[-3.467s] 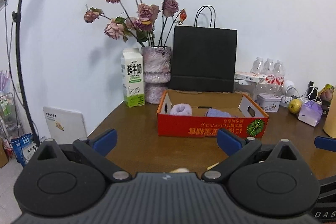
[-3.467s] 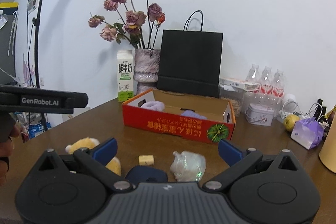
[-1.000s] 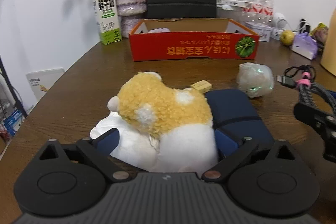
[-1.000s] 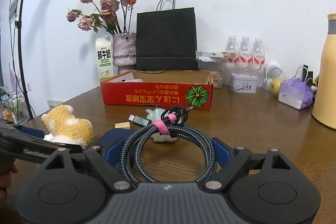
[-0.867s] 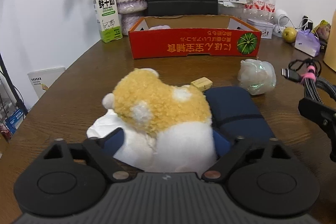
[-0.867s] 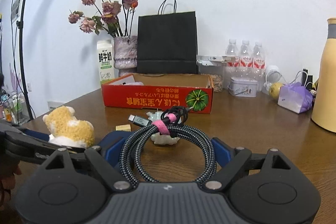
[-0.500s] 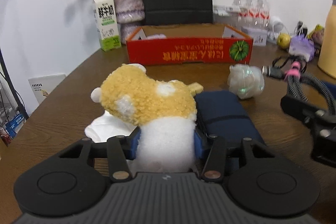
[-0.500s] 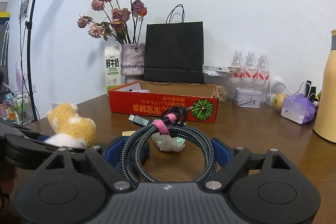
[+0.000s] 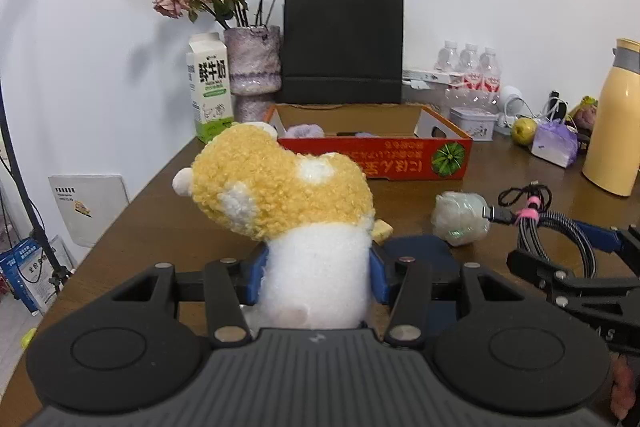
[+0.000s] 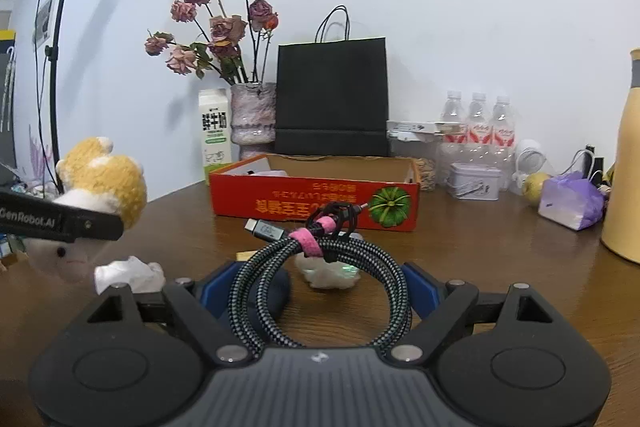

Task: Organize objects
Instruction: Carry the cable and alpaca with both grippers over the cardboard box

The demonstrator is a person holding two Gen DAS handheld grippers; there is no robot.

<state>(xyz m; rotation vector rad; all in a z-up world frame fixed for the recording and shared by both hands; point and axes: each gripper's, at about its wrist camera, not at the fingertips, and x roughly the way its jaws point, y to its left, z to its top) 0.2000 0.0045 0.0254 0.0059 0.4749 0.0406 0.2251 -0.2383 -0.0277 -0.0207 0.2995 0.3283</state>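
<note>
While the left gripper (image 9: 316, 275) clamps the plush (image 9: 288, 199) above the table (image 9: 160, 223), the right gripper (image 10: 320, 291) grips a coiled cable (image 10: 320, 267).

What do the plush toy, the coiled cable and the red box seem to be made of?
Plush toy: soft curly pile fabric, yellow and white, matte; it bulges between the pads of the left claw.
Coiled cable: braided woven sheath in black and grey, with a metallic-looking plug and a pink fabric-like strap.
Red box: probably cardboard, brown inside, printed red outside.
</note>
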